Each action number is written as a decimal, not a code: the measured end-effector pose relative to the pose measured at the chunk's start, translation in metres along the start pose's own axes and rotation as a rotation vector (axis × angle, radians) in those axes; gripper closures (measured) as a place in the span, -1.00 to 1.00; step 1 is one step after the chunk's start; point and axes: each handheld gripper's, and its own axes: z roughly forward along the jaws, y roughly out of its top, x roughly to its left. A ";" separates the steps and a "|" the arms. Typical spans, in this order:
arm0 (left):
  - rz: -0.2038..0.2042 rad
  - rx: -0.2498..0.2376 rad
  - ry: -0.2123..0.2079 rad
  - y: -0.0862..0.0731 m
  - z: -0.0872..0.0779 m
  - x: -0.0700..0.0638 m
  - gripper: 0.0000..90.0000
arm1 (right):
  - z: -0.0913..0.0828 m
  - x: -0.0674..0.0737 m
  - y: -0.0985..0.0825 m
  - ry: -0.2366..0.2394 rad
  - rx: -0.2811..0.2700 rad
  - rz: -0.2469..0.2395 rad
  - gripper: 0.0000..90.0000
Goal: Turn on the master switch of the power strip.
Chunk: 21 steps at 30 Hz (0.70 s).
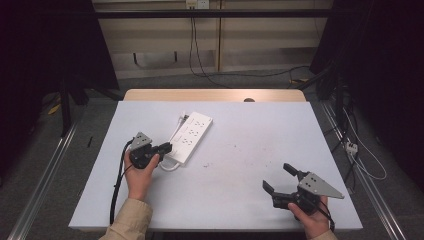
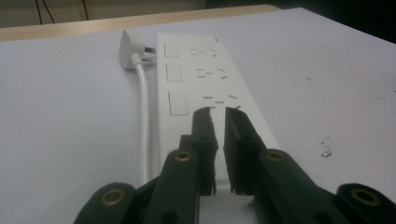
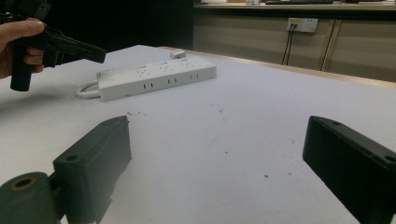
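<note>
My left gripper [image 2: 219, 116] has its 2 jaws pinched nearly together on nothing, poised above the near end of the power strip [image 1: 191, 136], probably to press a switch. My right gripper [image 1: 286, 179] rests spread wide, well apart, holding nothing. The strip lies left of centre on the grey table [image 1: 250, 150], its cord [image 2: 144, 107] beside it; cables cross the floor beyond.

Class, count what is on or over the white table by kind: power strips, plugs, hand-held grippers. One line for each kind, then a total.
Power strip: 1
Plug beside the strip's far end: 1
Grippers: 2, the left gripper and the right gripper
Total: 4
</note>
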 end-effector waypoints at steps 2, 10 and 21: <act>-0.006 0.003 0.002 0.000 0.001 0.001 0.87 | 0.000 0.000 0.000 0.000 0.001 -0.001 -0.83; -0.009 0.017 0.005 -0.001 0.002 0.002 0.97 | 0.000 0.000 0.000 0.000 -0.001 0.001 -0.83; -0.008 0.047 0.018 -0.003 0.005 0.003 1.00 | 0.000 0.000 0.000 0.001 -0.001 -0.001 -0.83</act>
